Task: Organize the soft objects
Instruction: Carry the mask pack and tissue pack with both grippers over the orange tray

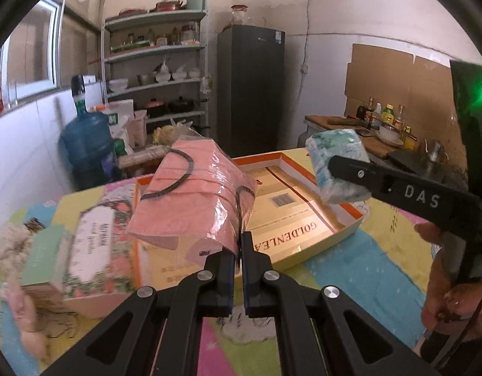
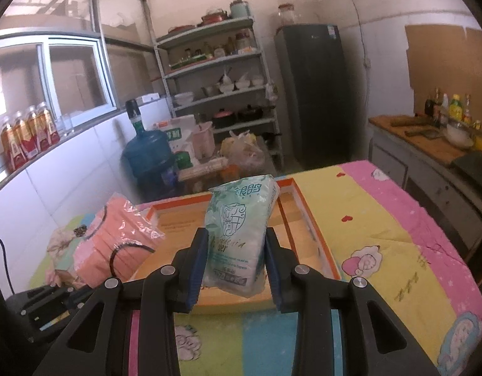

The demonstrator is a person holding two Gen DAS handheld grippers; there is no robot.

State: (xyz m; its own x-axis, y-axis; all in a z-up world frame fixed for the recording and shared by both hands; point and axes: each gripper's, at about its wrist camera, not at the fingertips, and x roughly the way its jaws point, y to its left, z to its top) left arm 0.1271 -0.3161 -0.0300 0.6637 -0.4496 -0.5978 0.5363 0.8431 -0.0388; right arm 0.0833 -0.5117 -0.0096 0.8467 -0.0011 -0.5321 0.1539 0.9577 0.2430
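Note:
My left gripper (image 1: 240, 244) is shut on the plastic edge of a pack of pink face masks (image 1: 193, 194), which hangs in the air over the left part of an open orange-rimmed cardboard box (image 1: 338, 228). The mask pack (image 2: 115, 238) also shows at the left of the right wrist view. My right gripper (image 2: 236, 257) is shut on a white and green tissue packet (image 2: 241, 232), held upright above the same box (image 2: 313, 232). From the left wrist view the tissue packet (image 1: 338, 166) and the right gripper (image 1: 338, 164) hover over the box's right half.
A floral tissue box (image 1: 93, 244) and a fluffy toy (image 1: 12, 244) lie left of the cardboard box on the colourful tablecloth (image 2: 382, 241). Behind the table stand a blue water jug (image 2: 146, 153), a shelf rack (image 2: 222, 87), a dark fridge (image 2: 316, 94) and a counter with bottles (image 2: 429, 134).

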